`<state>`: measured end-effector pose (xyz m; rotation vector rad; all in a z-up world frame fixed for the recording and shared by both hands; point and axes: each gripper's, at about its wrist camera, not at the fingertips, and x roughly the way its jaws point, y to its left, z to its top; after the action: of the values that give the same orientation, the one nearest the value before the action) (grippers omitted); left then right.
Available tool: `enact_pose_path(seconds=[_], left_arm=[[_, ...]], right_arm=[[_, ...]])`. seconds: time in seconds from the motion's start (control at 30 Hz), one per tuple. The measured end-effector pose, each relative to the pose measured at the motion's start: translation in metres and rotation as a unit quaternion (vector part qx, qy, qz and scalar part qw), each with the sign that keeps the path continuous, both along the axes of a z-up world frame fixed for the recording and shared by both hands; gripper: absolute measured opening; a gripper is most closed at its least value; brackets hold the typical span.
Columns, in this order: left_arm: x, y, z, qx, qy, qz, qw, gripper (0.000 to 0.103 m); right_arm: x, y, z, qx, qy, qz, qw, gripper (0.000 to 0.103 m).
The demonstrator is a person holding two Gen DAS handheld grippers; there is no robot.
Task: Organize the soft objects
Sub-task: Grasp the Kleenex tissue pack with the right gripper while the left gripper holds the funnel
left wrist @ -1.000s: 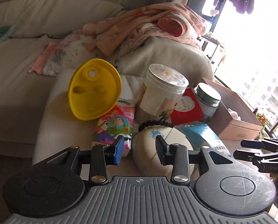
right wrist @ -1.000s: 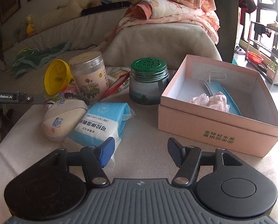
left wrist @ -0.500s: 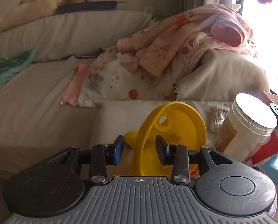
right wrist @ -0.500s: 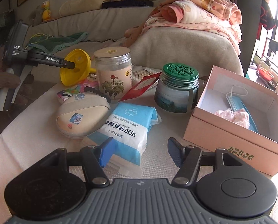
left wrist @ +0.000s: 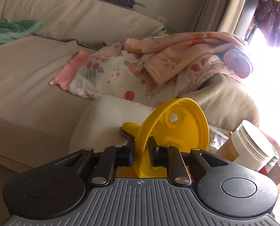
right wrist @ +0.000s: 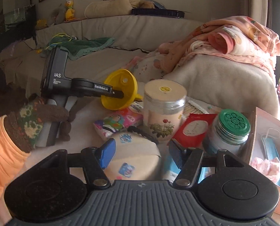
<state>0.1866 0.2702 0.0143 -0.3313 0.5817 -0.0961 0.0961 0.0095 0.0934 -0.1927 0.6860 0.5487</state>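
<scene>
Bare couch fills the frame's left; the left gripper (left wrist: 141,148) pinches the yellow funnel's (left wrist: 177,128) rim, while the right gripper (right wrist: 141,150) gapes empty over the beige pouch (right wrist: 136,162).

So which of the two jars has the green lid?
The shorter glass jar beside the pink box; the taller floral jar has a pale lid.

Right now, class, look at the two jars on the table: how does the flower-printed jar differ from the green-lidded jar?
The flower-printed jar is taller; the green-lidded jar is squatter. The flower-printed jar has a flat pale lid with a yellow sticker; the green-lidded jar's lid is patterned in relief. The flower-printed jar stands nearer the yellow funnel; the green-lidded jar stands beside the pink box. Both stand upright, lidded.
</scene>
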Motion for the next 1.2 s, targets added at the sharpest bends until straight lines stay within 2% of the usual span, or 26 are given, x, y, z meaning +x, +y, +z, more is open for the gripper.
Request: enact_pose_path(seconds=[0.07, 0.2, 0.4, 0.5, 0.57, 0.63, 0.7, 0.9, 1.0, 1.1, 1.13, 1.2], left_arm=[[-0.008, 0.004, 0.006, 0.018, -0.009, 0.024, 0.9995, 0.014], [-0.018, 0.014, 0.007, 0.011, -0.017, 0.037, 0.9991, 0.014], [-0.018, 0.024, 0.008, -0.019, -0.028, 0.014, 0.9993, 0.014], [-0.007, 0.025, 0.008, -0.035, -0.015, -0.018, 0.9991, 0.018], [-0.001, 0.021, 0.006, -0.012, -0.005, -0.039, 0.9992, 0.018], [0.004, 0.014, 0.001, 0.035, -0.001, -0.056, 0.9978, 0.018], [0.009, 0.011, -0.004, 0.051, 0.0, -0.073, 0.996, 0.022], [0.025, 0.015, -0.012, 0.008, 0.023, -0.122, 0.9922, 0.022], [0.029, 0.027, -0.015, -0.049, 0.045, -0.112, 0.9915, 0.024], [0.033, 0.032, -0.016, -0.07, 0.056, -0.115, 0.9893, 0.021], [0.032, 0.034, -0.015, -0.075, 0.056, -0.111, 0.9893, 0.019], [0.027, 0.036, -0.013, -0.075, 0.045, -0.102, 0.9909, 0.015]], right_arm=[[0.017, 0.026, 0.005, 0.011, 0.027, 0.004, 1.0, 0.063], [0.052, 0.067, 0.005, 0.028, 0.089, -0.023, 0.995, 0.063], [0.091, 0.11, -0.014, -0.003, 0.136, -0.091, 0.987, 0.063], [0.104, 0.114, -0.032, -0.017, 0.154, -0.116, 0.981, 0.063], [0.11, 0.115, -0.043, -0.021, 0.164, -0.122, 0.979, 0.063], [0.108, 0.113, -0.048, -0.019, 0.159, -0.123, 0.979, 0.066], [0.106, 0.111, -0.051, -0.013, 0.153, -0.118, 0.981, 0.067], [0.107, 0.104, -0.06, 0.002, 0.153, -0.109, 0.982, 0.073], [0.104, 0.111, -0.062, -0.016, 0.144, -0.103, 0.984, 0.077], [0.101, 0.117, -0.063, -0.032, 0.133, -0.101, 0.985, 0.078], [0.1, 0.118, -0.062, -0.036, 0.13, -0.101, 0.986, 0.077], [0.098, 0.118, -0.061, -0.037, 0.123, -0.097, 0.987, 0.067]])
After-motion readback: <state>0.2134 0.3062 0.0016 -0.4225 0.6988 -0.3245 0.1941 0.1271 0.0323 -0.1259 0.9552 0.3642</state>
